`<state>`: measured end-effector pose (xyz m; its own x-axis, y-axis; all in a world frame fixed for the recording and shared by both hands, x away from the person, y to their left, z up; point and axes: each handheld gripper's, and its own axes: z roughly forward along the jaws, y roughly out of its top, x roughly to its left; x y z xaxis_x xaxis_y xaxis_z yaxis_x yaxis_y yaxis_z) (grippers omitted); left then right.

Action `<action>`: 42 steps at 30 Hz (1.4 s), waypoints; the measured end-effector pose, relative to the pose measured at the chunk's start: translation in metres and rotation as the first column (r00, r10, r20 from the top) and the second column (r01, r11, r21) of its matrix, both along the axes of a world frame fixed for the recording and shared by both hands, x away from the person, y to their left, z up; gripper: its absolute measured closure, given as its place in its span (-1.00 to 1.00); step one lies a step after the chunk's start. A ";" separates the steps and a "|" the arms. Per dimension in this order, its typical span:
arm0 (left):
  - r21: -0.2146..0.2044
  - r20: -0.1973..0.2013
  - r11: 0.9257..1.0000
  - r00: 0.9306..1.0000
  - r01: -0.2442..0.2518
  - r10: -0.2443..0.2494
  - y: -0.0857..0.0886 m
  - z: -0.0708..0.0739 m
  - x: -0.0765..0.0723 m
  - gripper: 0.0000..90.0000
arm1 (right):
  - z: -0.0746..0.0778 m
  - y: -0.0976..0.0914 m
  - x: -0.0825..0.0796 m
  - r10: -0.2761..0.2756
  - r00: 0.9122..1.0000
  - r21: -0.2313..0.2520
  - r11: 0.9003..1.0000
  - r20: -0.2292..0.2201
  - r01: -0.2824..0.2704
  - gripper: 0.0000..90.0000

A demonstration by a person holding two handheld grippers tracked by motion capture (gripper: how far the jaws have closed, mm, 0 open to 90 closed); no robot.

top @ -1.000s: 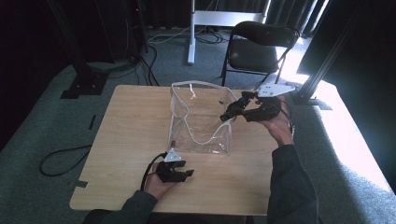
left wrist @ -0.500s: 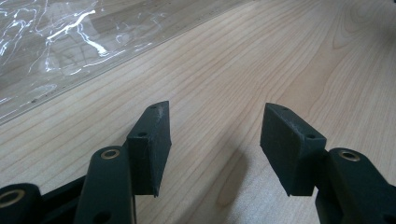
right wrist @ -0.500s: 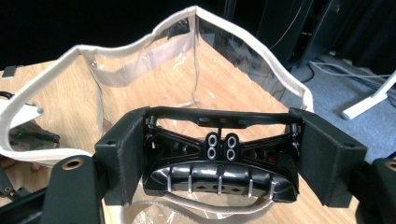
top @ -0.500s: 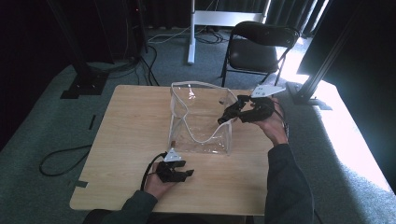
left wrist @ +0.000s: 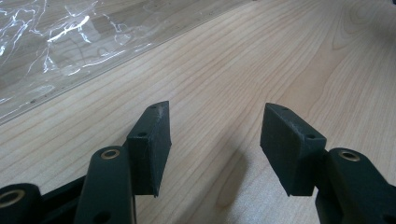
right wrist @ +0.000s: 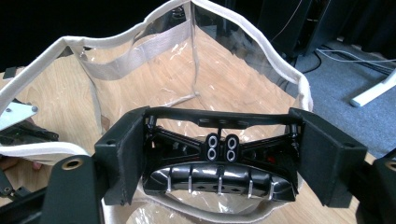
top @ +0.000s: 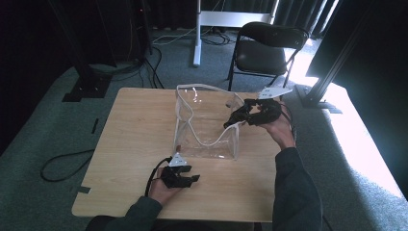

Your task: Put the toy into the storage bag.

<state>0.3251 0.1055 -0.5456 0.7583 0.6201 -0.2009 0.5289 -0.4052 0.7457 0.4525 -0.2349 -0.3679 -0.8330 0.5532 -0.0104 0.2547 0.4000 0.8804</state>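
Since a second ago the right gripper (top: pixel 231 121) has carried the black hair claw clip (right wrist: pixel 219 175), pinched crosswise between its jaws, over the clear bag's (top: pixel 207 139) rim at mid-table. Best to lower it well inside before releasing; I see nothing else in the bag, while the left gripper (top: pixel 192 179) rests wide open on the table (top: pixel 134 125) near the bag

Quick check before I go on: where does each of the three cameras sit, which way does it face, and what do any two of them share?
High view: above the person's side, facing forward and down on the table; both forearms, left claw, right claw.
Left gripper view: on the left claw, low over the tabletop, jaws apart; clear bag at upper left.
Right gripper view: on the right claw, looking into the bag, gripping a black clip.
Shared: all three show the bag and the wooden top.
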 end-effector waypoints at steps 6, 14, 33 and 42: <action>0.000 0.000 1.000 1.000 -0.001 0.001 0.000 0.000 0.000 -0.03 | -0.004 -0.004 0.004 -0.006 1.000 -0.004 1.000 -0.024 0.006 -0.46; -0.001 -0.001 1.000 1.000 -0.002 0.002 0.000 0.000 0.000 -0.03 | -0.010 -0.003 0.009 -0.016 0.999 -0.020 1.000 -0.051 0.015 -0.46; 0.001 0.000 1.000 1.000 -0.003 0.003 -0.001 0.000 -0.001 -0.04 | -0.010 0.002 0.007 -0.047 0.998 -0.136 0.990 -0.049 0.040 -0.49; 0.000 -0.004 1.000 1.000 -0.001 0.001 -0.001 0.000 -0.001 -0.04 | -0.009 0.001 0.002 -0.089 0.996 -0.152 0.984 0.009 0.090 -0.48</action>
